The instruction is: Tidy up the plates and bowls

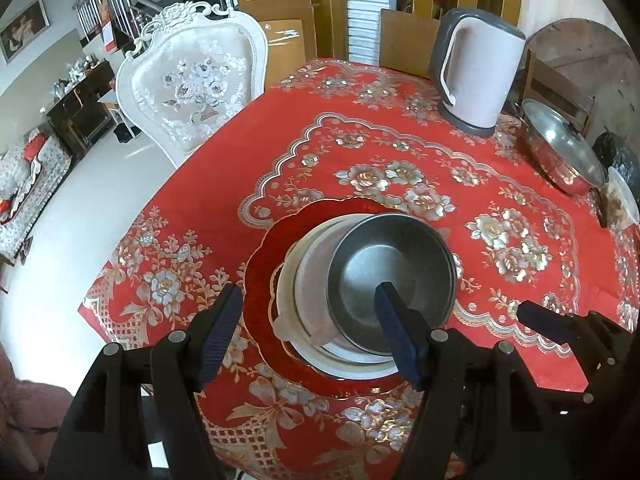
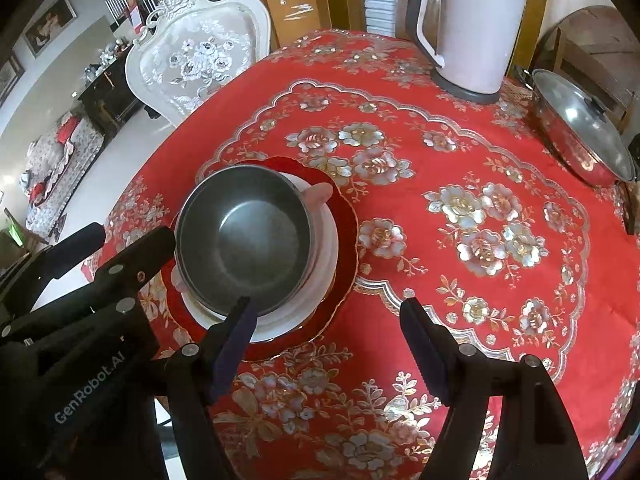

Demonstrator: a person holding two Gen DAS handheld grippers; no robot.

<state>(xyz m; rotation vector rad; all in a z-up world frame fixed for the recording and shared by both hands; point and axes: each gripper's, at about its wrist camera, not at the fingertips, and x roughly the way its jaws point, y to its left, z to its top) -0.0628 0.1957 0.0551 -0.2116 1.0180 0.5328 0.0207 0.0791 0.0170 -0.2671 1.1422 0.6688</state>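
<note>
A stack stands on the red flowered tablecloth. At the bottom is a red plate (image 1: 260, 292) (image 2: 344, 232) with a gold scalloped rim. On it sits a white eared dish (image 1: 308, 280) (image 2: 326, 240), and a grey metal bowl (image 1: 384, 268) (image 2: 244, 236) lies on top. My left gripper (image 1: 308, 290) hovers open over the stack, one finger above the bowl's inside, the other outside the white dish. It holds nothing. My right gripper (image 2: 328, 304) is open and empty, just right of the stack, its left fingertip near the bowl's near rim.
A white electric kettle (image 1: 476, 72) (image 2: 472, 28) stands at the table's far side. A steel pot with a glass lid (image 1: 560, 148) (image 2: 584, 128) is at the far right. A white ornate chair (image 1: 192, 80) is at the left edge. Bare cloth (image 2: 480, 260) lies right of the stack.
</note>
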